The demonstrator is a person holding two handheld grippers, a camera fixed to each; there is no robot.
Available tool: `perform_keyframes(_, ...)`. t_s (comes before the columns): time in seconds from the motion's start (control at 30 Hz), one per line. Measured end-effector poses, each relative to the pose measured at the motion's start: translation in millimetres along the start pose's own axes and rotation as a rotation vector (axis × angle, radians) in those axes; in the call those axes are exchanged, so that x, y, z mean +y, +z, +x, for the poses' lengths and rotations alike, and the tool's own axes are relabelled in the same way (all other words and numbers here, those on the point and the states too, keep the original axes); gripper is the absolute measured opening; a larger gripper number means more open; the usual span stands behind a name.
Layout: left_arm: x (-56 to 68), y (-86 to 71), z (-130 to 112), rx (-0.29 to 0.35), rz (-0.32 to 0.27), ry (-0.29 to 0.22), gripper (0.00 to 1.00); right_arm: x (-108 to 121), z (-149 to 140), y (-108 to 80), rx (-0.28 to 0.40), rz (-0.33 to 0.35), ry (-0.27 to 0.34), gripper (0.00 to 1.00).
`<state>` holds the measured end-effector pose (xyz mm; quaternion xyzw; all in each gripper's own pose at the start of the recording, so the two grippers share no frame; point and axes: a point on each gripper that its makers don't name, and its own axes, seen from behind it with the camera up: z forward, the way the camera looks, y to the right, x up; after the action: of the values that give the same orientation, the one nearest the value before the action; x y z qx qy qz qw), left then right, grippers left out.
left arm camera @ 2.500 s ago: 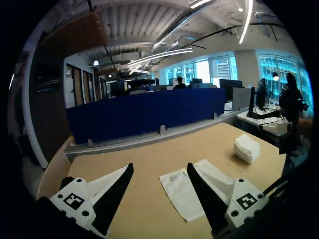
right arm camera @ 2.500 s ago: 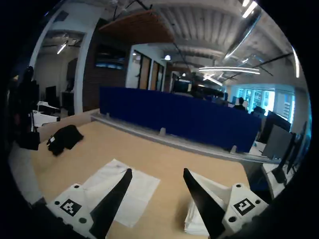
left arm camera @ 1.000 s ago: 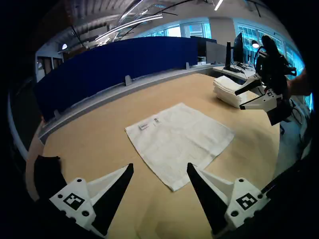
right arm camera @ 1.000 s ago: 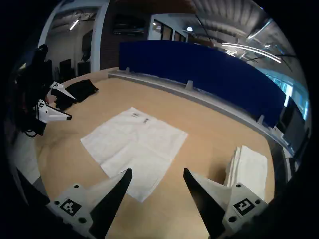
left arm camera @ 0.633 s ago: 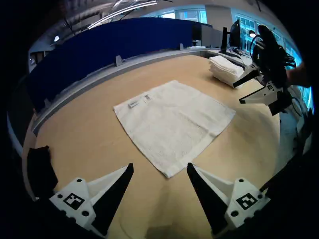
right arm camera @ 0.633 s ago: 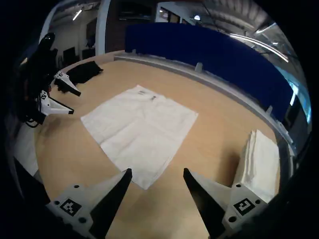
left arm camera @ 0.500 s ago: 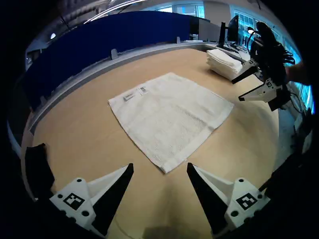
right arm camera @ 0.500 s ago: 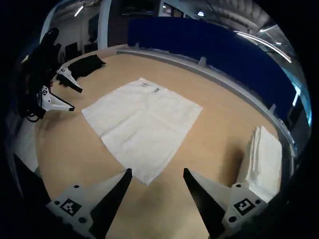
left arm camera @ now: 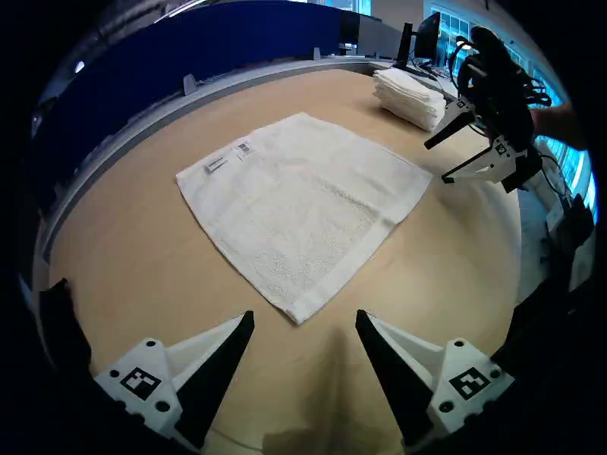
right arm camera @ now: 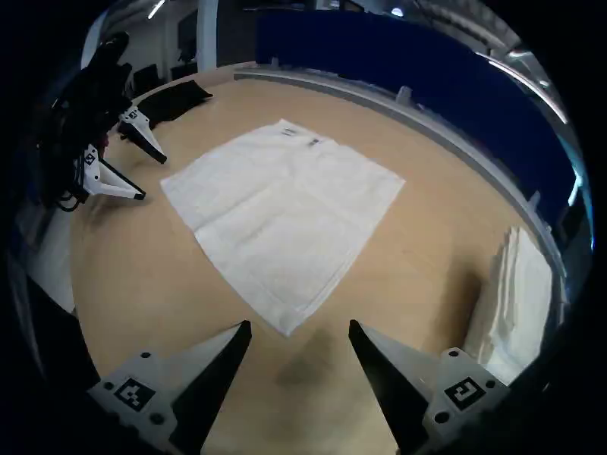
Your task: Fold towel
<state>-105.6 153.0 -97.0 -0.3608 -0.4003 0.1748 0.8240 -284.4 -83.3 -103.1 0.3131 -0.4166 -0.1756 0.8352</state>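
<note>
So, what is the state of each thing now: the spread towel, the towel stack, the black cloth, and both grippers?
towel, spread flat, not yet folded, labels facing up.
stack of folded towels, folded and piled, nothing touching it.
black cloth, lying bunched, apart from the towel.
left gripper, jaws open, empty, a towel corner just ahead between them.
right gripper, jaws open, empty, another towel corner just ahead between them.

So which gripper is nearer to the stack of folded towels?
Right. The right gripper is close beside the stack of folded towels; the left gripper is on the other side of the spread towel, much farther away.
</note>
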Motion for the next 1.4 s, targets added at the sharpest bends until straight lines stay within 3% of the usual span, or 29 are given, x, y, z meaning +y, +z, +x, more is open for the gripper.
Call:
perform_keyframes(0.3, -0.4, 11.5, -1, -0.021, 0.002, 0.014, 0.98, -5, -4, 9.3, -0.008, 0.024, 0.000, 0.92)
perform_keyframes(0.53, 1.8, 13.9, -8, -0.056, -0.005, 0.002, 0.79, -9, -5, 13.9, -0.009, 0.038, 0.003, 0.78)
perform_keyframes(0.93, -2.0, 12.1, -10, -0.055, 0.010, -0.024, 0.58, -14, -10, 17.9, -0.017, 0.047, -0.003, 0.38)
perform_keyframes(1.13, -5.1, 13.6, -10, -0.058, 0.011, -0.037, 0.52, -14, -9, 19.5, -0.013, 0.049, 0.009, 0.37)
perform_keyframes(1.3, -5.1, 16.4, -10, -0.059, 0.019, -0.032, 0.51, -16, -9, 20.8, -0.012, 0.058, 0.016, 0.30)
perform_keyframes(1.4, -4.9, 18.2, -10, -0.060, 0.024, -0.033, 0.37, -16, -9, 20.8, -0.011, 0.059, 0.015, 0.27)
